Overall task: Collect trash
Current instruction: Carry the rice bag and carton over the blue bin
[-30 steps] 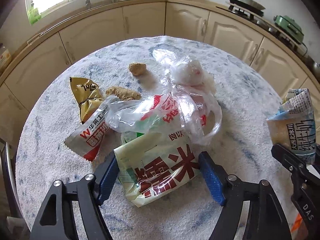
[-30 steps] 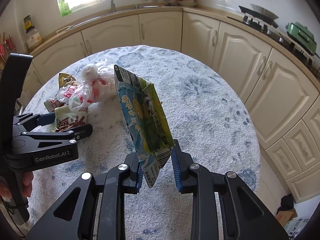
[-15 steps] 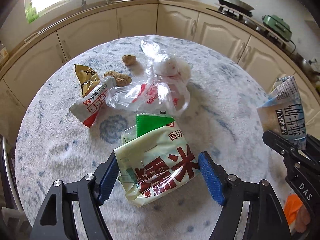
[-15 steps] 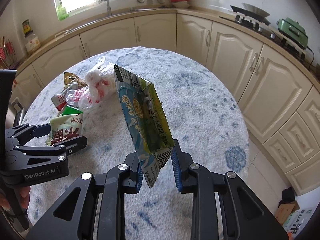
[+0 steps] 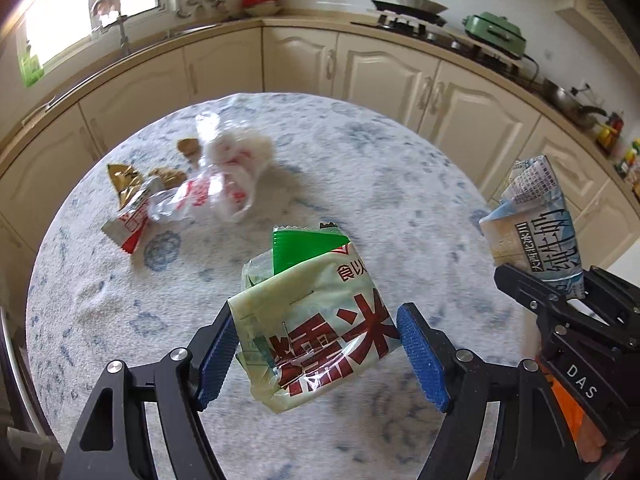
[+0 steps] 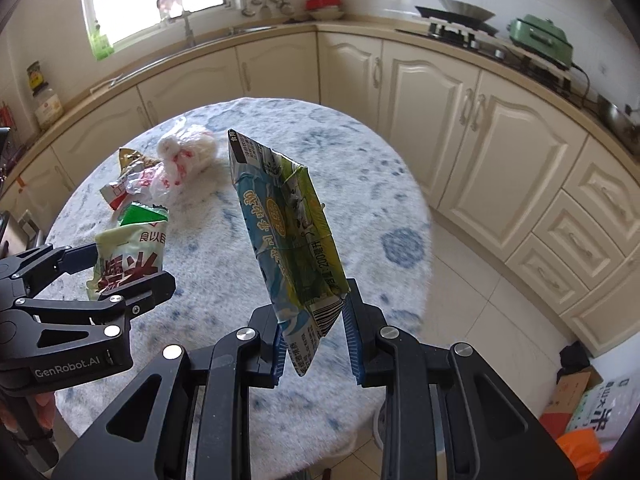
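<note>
1. Rice bag (image 5: 320, 332), pale green with red print: we are clamping it in our left gripper (image 5: 316, 354), jaws set wide on its sides, above the table (image 5: 400, 184).
2. Milk carton (image 6: 288, 224), flattened: we are pinching it in our right gripper (image 6: 316, 340), jaws narrow.
3. Plastic bag (image 5: 224, 176) and wrappers (image 5: 128, 204): we are seeing them lying together on the table's far left.

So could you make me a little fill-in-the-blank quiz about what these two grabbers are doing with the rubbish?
1. The left gripper holds a pale green ____ with red characters.
2. The right gripper is shut on a flattened ____ carton.
3. The clear plastic bag lies on the round ____.
4. Both held items hang ____ the tabletop.

Missing words: rice bag; milk; table; above
</note>
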`<action>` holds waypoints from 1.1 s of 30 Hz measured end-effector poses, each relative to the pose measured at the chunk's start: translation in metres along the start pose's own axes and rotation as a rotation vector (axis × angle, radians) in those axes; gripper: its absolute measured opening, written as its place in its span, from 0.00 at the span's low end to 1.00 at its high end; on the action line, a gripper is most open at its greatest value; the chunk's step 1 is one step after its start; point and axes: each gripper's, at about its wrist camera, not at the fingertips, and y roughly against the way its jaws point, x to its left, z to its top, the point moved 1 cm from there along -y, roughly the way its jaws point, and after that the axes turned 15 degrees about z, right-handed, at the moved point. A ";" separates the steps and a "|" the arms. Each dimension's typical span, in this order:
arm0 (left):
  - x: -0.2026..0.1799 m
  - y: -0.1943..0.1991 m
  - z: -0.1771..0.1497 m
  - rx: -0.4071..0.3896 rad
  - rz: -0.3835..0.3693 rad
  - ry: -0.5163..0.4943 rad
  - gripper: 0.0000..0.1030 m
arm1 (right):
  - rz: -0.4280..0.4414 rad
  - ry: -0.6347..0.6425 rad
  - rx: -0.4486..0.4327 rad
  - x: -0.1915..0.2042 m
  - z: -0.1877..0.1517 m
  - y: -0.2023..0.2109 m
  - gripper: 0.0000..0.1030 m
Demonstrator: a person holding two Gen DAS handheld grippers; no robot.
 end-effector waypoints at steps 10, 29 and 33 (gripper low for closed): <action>-0.072 0.027 -0.002 -0.046 -0.092 -0.140 0.71 | -0.099 -0.132 -0.048 -0.056 -0.037 0.054 0.24; -0.258 0.011 -0.017 0.014 -0.280 -0.469 0.71 | -0.313 -0.407 -0.104 -0.181 -0.128 0.149 0.24; -0.287 -0.001 -0.014 0.024 -0.291 -0.514 0.71 | -0.347 -0.455 -0.099 -0.197 -0.145 0.160 0.24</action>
